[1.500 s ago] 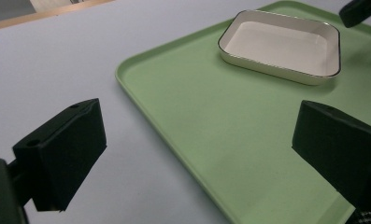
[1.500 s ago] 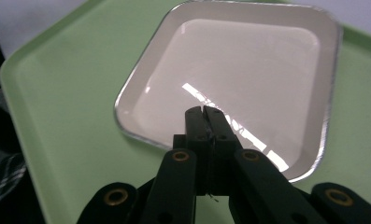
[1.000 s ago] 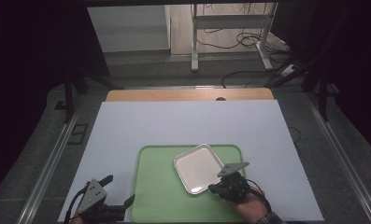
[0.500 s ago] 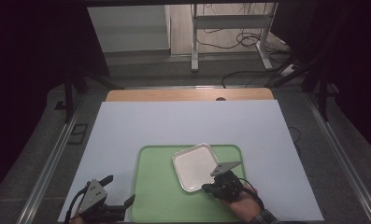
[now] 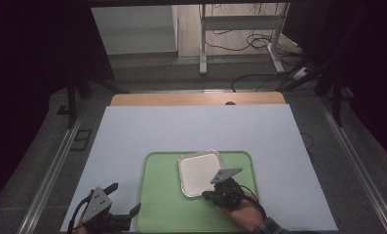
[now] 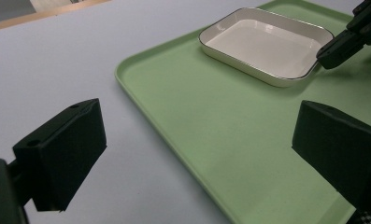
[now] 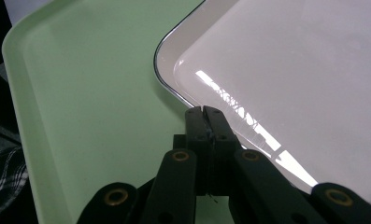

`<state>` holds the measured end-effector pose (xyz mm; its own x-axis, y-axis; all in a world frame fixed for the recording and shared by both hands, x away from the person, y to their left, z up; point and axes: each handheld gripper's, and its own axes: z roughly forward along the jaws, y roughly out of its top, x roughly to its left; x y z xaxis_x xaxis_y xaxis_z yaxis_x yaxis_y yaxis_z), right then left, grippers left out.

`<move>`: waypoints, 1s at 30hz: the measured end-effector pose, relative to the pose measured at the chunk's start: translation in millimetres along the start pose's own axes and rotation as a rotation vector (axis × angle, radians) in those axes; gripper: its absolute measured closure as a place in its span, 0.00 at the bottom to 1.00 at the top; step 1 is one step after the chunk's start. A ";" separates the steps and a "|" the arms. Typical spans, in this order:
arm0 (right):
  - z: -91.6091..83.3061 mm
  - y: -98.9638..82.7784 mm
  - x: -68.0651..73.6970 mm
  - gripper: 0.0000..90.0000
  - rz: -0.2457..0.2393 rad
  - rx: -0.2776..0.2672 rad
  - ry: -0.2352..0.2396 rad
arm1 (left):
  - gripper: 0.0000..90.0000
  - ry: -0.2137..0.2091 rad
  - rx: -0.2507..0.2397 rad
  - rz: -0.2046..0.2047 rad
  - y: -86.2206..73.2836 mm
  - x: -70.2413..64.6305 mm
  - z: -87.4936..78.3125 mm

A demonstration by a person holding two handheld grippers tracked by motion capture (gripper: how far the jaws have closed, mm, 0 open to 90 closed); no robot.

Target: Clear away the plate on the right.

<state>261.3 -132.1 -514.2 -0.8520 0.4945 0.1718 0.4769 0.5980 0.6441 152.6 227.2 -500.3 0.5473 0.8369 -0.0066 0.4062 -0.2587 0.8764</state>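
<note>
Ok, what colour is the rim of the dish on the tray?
Dark metallic rim on a white dish, clearest in the left gripper view.

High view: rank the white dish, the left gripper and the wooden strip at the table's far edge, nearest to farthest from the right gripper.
1. White dish: right at the right gripper, its rim at the closed jaws, on the green tray.
2. Left gripper: off to the left, at the tray's near left corner.
3. Wooden strip: far edge of the table.

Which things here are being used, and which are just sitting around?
Being used:
white dish, its rim pinched by the right gripper
green tray under the dish

Just sitting around:
left gripper, open over the tray's edge
wooden board at the far end
</note>
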 end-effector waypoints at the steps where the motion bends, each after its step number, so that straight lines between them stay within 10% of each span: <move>1: 1.3 0.9 0.8 1.00 -0.004 0.003 -0.001 | 0.03 0.000 0.000 0.000 0.0 0.0 0.0; 30: 5.0 8.6 6.6 0.88 -0.050 -0.013 -0.014 | 0.03 0.001 -0.002 0.001 0.0 -0.2 -0.2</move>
<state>260.9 -120.5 -511.3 -0.8716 0.4729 0.1289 0.4309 0.6139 0.6614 152.3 227.0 -500.2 0.5470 0.8371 -0.0048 0.4043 -0.2592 0.8772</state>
